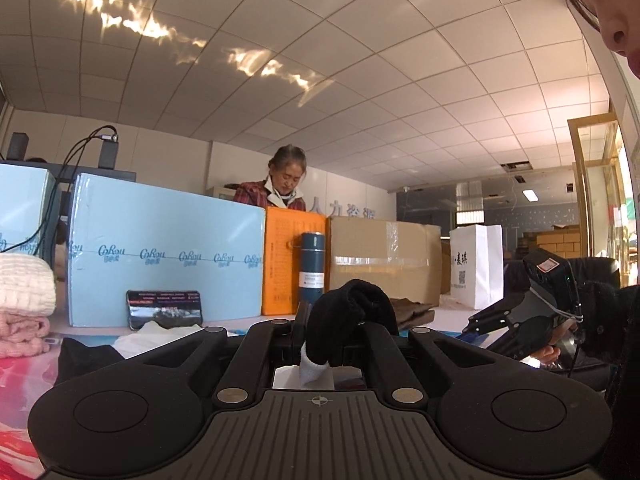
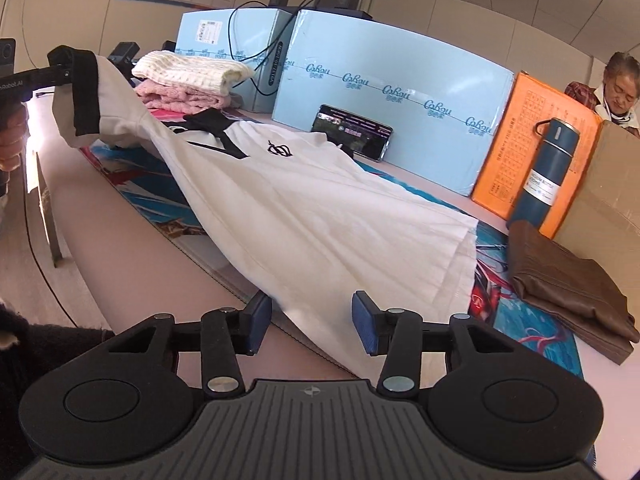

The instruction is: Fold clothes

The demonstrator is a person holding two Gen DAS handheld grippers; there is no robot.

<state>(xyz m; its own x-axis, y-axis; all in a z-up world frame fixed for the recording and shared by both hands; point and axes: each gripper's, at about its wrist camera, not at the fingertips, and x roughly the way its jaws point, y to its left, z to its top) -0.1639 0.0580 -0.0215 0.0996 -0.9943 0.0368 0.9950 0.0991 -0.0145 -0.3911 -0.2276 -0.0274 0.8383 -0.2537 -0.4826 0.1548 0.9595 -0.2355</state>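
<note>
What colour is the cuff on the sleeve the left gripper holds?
Black cuff on a white shirt; clearest in the right wrist view.

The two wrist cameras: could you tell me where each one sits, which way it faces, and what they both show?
Left wrist: behind the left gripper, shut on the shirt's black sleeve cuff; it looks low across the table at the boxes; the holder's face shows top right.
Right wrist: behind the open right gripper, looking down over the white shirt; a hand shows far left.
Shared: blue flask, phone.
</note>
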